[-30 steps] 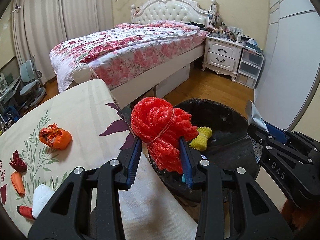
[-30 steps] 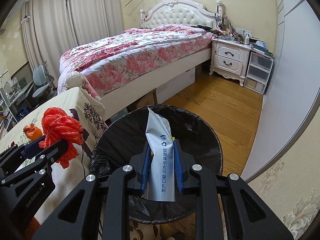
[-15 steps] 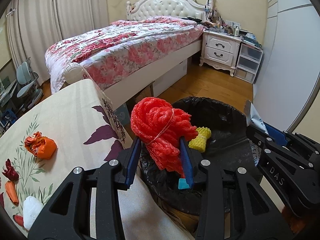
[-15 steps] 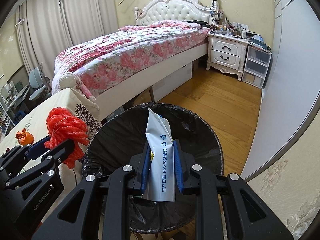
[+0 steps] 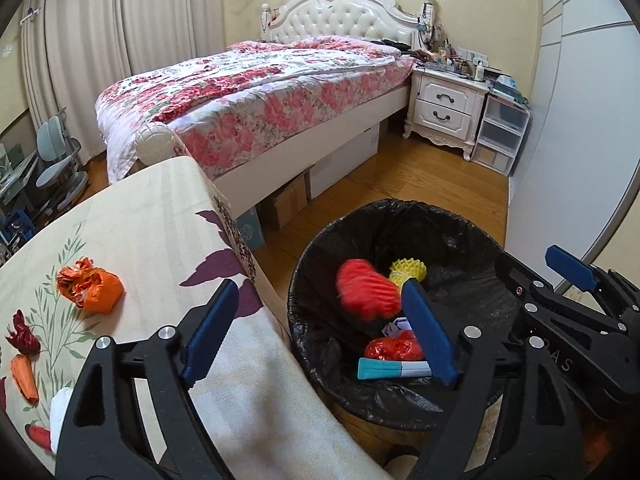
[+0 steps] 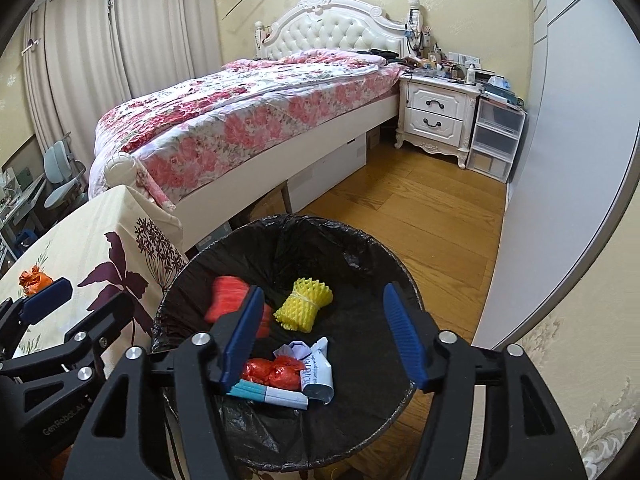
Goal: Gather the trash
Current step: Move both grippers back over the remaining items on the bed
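A black-lined trash bin (image 5: 400, 216) (image 6: 280, 228) stands on the floor beside the table. My left gripper (image 5: 318, 332) is open and empty over the bin's left rim. A red foam net (image 5: 366, 290) (image 6: 228, 300), blurred, is inside the bin below it. My right gripper (image 6: 322, 338) is open and empty above the bin. A white-and-blue pouch (image 6: 318, 372) lies in the bin with a yellow foam net (image 6: 304, 304), a red wrapper (image 6: 276, 372) and a blue-white tube (image 6: 268, 394).
The table with a floral cloth (image 5: 160, 216) holds an orange wrapper (image 5: 90, 290), a dark red scrap (image 5: 22, 336), an orange scrap (image 5: 24, 376) and a white wad (image 5: 60, 408). A bed (image 5: 260, 92), a nightstand (image 5: 444, 108) and a white wardrobe (image 5: 580, 140) surround the wooden floor.
Both grippers opened. The red foam net dropped from my left gripper into the bin, and the white-and-blue pouch dropped from my right gripper into the bin.
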`<state>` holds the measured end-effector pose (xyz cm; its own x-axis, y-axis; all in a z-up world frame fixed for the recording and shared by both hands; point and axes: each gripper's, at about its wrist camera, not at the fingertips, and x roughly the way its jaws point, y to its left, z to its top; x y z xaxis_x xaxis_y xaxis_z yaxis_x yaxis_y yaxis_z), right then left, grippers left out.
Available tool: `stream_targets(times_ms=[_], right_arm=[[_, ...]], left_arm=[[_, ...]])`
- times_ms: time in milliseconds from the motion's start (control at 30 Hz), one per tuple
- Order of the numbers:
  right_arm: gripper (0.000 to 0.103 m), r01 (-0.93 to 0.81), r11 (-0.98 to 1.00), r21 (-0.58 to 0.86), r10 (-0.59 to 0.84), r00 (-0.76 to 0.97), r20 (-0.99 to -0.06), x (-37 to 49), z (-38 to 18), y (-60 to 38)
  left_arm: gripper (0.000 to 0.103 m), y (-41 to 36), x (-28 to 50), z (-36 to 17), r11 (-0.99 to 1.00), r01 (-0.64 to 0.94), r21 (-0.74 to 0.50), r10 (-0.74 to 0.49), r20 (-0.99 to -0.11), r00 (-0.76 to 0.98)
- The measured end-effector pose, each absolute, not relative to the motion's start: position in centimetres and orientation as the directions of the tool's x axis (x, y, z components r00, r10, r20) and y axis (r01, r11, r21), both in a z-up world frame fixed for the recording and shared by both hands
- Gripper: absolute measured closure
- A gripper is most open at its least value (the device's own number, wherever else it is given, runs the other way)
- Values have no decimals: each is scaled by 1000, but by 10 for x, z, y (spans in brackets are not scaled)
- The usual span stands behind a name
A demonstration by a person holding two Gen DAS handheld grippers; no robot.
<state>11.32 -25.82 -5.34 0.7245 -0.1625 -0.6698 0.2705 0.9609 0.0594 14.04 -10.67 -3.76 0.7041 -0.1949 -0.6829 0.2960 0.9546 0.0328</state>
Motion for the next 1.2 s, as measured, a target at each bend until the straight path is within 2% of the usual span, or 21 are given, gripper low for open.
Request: stream_targets(times_ms=[100,433,867,1200], right_arm=[[34,269,961,58,-164,728,-665,109,-51,-256],[31,228,972,61,-131,737,-663,99,-43,-230],[31,104,989,104,-10,755,-655,89,-32,-173],[31,-54,993,103,108,749,-653,87,-22,-106]], left_arm=[[16,-100,135,-34,959,281,40,-181,-678,712],[16,-61,111,-21,974,223,29,-145,-676,722],[16,32,72,-4,999,46,16,-24,-668,743],[16,112,43,-4,995,-95,25,87,-672,735]])
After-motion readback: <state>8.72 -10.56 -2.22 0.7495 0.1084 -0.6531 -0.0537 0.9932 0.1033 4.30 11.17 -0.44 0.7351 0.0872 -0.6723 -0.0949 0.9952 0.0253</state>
